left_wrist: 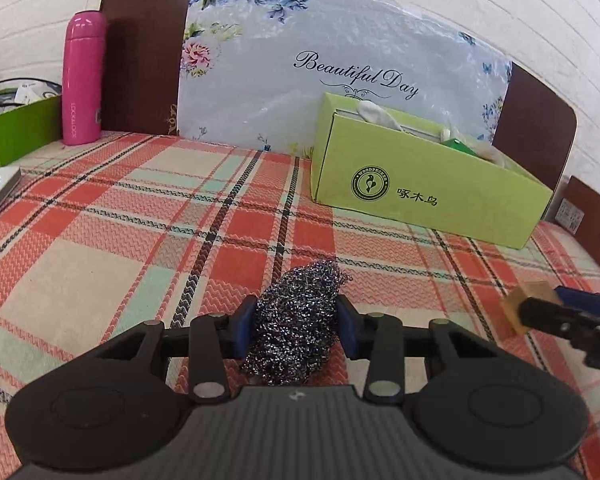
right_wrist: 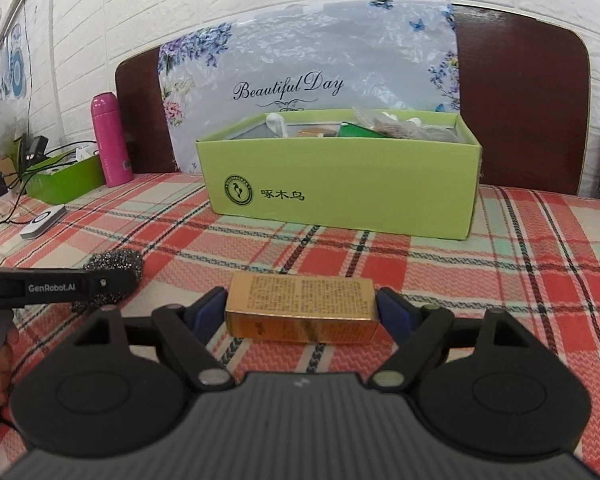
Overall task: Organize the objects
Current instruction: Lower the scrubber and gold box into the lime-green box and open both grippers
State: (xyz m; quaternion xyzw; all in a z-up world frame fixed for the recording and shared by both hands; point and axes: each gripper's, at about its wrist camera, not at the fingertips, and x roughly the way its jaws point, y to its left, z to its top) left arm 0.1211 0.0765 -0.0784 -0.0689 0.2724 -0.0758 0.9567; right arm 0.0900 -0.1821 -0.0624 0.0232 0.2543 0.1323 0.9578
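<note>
The open box [right_wrist: 340, 184] stands on the checked cloth [right_wrist: 520, 264], its back against the printed bag [right_wrist: 300, 64] that leans on the headboard [right_wrist: 520, 100]. Several small things lie inside the box. Left of the box, by the headboard, a flask [right_wrist: 108, 140] stands upright, and a smaller box [right_wrist: 66, 178] sits just left of the flask. In front of the open box, well apart from it, lies a carton [right_wrist: 304, 314] crosswise on the cloth; a wire scourer [left_wrist: 296, 320] is left of the carton.
</note>
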